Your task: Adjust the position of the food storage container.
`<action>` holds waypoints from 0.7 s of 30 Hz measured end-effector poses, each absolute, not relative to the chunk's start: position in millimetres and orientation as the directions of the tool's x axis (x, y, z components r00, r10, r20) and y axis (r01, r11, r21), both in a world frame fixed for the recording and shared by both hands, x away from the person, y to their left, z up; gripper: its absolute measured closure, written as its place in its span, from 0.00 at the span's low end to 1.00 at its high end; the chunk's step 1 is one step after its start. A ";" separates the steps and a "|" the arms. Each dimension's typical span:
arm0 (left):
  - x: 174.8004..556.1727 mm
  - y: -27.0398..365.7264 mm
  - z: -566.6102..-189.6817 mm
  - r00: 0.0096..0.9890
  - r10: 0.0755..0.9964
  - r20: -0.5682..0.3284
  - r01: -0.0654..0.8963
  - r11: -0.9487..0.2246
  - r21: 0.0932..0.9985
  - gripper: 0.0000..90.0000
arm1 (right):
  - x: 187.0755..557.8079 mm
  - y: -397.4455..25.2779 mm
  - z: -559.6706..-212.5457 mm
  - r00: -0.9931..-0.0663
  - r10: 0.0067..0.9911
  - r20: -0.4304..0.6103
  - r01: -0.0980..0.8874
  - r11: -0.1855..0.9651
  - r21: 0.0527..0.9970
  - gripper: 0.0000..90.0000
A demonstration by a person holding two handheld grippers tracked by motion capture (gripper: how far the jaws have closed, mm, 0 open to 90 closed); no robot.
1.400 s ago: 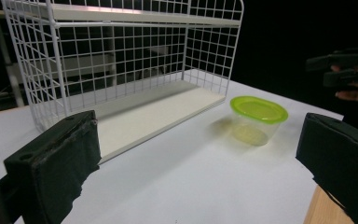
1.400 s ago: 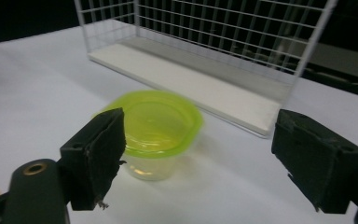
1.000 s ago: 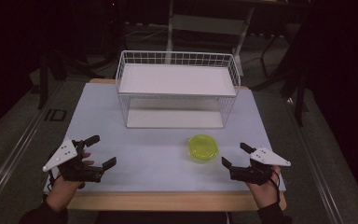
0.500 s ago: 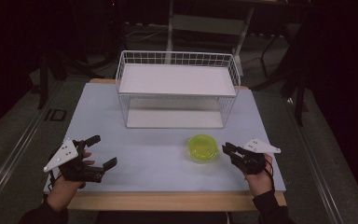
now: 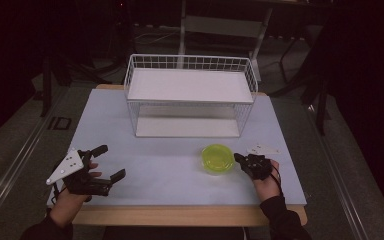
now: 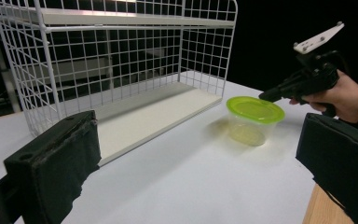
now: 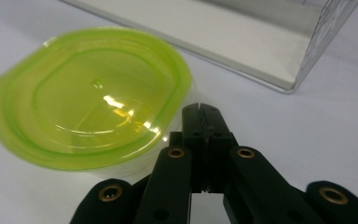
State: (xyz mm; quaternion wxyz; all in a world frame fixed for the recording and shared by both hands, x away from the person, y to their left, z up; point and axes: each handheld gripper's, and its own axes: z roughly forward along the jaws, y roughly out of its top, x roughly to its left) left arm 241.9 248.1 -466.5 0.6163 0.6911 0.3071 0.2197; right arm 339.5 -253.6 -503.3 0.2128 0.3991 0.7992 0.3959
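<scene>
A clear tub with a lime-green lid (image 5: 217, 159) stands on the white table (image 5: 170, 170), front right of centre. My right gripper (image 5: 238, 158) is shut with nothing in it. Its joined tips (image 7: 200, 110) sit just beside the lid's rim (image 7: 88, 116), close to touching. The left gripper view shows the same tub (image 6: 255, 119) with the right gripper (image 6: 271, 94) pointing at its far edge. My left gripper (image 5: 111, 161) is open near the front left edge, its padded jaws wide apart (image 6: 196, 177) and empty, well away from the tub.
A white wire rack (image 5: 190, 85) with an upper and a lower shelf stands at the back middle of the table; its lower shelf (image 7: 223, 28) lies just beyond the tub. The table's wooden front edge (image 5: 180, 216) runs below both hands.
My right gripper has moved left and forward to the tub's side, and its jaws have come together. The left gripper has barely moved.
</scene>
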 end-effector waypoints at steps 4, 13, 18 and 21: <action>242.1 247.8 -466.7 0.715 0.695 -0.073 0.153 -0.053 0.987 0.00 | 343.9 -251.2 -508.8 -0.579 0.815 -0.018 0.490 0.365 0.792 1.00; 242.2 247.6 -466.7 0.718 0.692 -0.072 0.153 -0.055 0.987 0.00 | 345.6 -239.7 -519.6 -0.603 0.797 0.013 0.523 0.384 0.761 1.00; 242.4 247.2 -467.0 0.718 0.693 -0.069 0.152 -0.059 0.987 0.00 | 346.7 -232.8 -523.0 -0.618 0.785 0.046 0.536 0.377 0.755 1.00; 242.3 247.1 -466.9 0.719 0.692 -0.069 0.151 -0.058 0.987 0.00 | 346.6 -227.6 -523.1 -0.629 0.775 0.063 0.536 0.374 0.757 1.00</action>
